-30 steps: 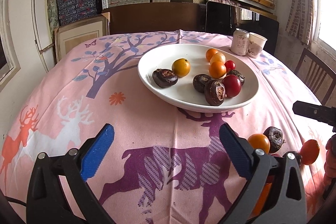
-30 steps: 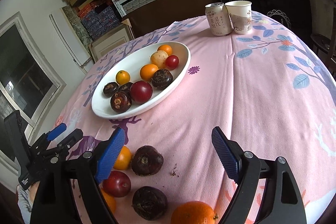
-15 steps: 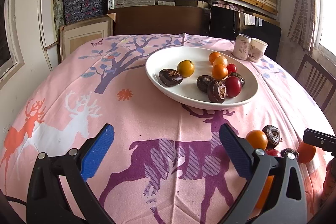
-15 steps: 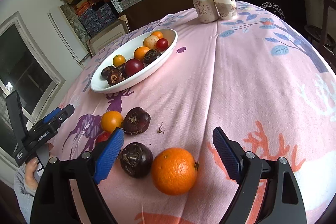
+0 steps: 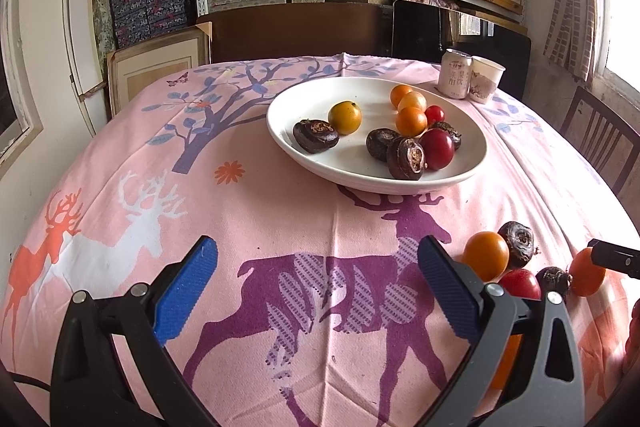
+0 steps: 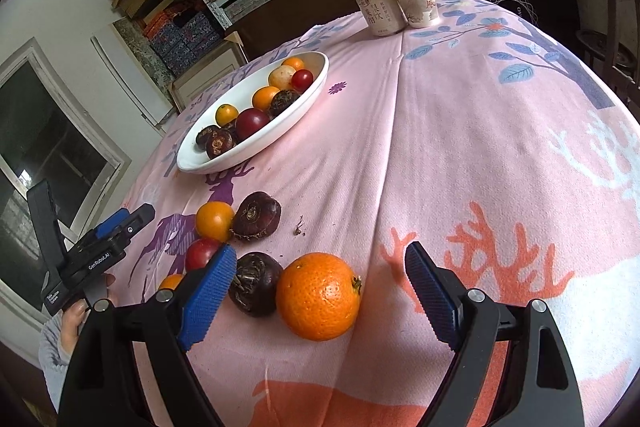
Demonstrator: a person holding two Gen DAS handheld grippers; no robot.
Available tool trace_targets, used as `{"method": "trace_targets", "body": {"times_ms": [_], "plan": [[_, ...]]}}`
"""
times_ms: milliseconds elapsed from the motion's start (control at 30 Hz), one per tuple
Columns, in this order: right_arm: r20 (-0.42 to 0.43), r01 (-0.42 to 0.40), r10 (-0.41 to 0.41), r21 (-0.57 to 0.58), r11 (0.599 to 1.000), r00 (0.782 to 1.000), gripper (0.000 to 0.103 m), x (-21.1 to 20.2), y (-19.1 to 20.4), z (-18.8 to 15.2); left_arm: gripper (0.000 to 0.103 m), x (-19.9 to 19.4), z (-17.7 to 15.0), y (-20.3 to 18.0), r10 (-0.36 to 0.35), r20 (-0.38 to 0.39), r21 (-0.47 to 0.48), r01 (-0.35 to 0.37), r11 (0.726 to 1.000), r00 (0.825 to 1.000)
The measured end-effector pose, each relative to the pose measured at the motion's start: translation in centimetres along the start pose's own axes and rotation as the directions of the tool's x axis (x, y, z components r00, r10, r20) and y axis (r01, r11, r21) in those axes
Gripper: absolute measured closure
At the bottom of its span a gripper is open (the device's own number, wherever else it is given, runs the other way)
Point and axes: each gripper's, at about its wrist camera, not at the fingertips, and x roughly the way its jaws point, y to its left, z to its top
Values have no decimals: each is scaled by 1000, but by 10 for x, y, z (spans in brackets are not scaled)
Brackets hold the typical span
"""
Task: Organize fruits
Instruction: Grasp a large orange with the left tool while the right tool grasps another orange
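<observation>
The right gripper (image 6: 316,283) stands spread around the orange (image 6: 318,295) — not touching it — while the left gripper (image 5: 318,285), spread too, holds nothing.

Orange (image 6: 318,295) right of water chestnut (image 6: 255,283)

Left gripper (image 5: 318,291) at 6 o'clock, jaws apart over bench (image 5: 280,227). White bowl (image 5: 472,163) of fruit at 12 o'clock. Loose orange fruit (image 5: 486,255) at 3 o'clock.
</observation>
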Motion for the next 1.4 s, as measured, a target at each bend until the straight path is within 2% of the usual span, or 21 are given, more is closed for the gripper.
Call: {"method": "trace_targets", "body": {"times_ms": [167,300,367,533,600,700,833,900,933,967,1000,1100,1200,1400], "plan": [[-35,-2,1,-24,1000,999,21,2,3,-4,5,-3,-3,1,-38,-13,-13,38,999,999],[-66,3,-4,-15,1000,998,31,6,1,-7,5,-17,-12,-10,-155,-14,3,155,988,988],[-69,3,-5,-21,1000,998,33,7,3,-7,5,-29,-18,-23,-215,0,50,215,975,977],[-76,-1,0,-17,1000,997,44,9,1,-7,5,-52,-32,-64,-304,21,235,291,928,953],[-79,-3,1,-14,1000,997,49,9,1,-7,5,-54,-35,-76,-320,1,286,307,908,947],[-87,-9,8,-13,1000,996,57,11,1,-7,5,-45,-37,-82,-342,-67,294,346,891,937],[-90,-11,10,-12,1000,996,58,11,0,-7,6,-30,-38,-82,-339,-142,265,366,892,930],[-90,-11,10,-12,1000,996,58,11,0,-7,20,-25,-38,-81,-336,-164,253,369,894,927],[-90,-11,10,-12,1000,996,58,11,0,-7,35,-22,-39,-81,-340,-181,246,377,893,923],[-90,-10,9,-13,1000,996,58,11,1,-7,41,-19,-40,-80,-360,-201,233,402,886,911],[-90,-11,10,-12,1000,996,58,11,0,-7,43,-18,-40,-81,-377,-212,226,420,879,902],[-90,-11,10,-13,1000,996,58,11,1,-7,46,-19,-41,-85,-374,-210,240,418,876,904],[-91,-10,9,-13,1000,996,58,12,0,-7,56,-19,-41,-87,-399,-223,237,446,863,890],[-102,-1,-3,-41,999,995,57,14,3,-8,57,-21,-42,-86,-400,-228,231,448,864,888]]}}
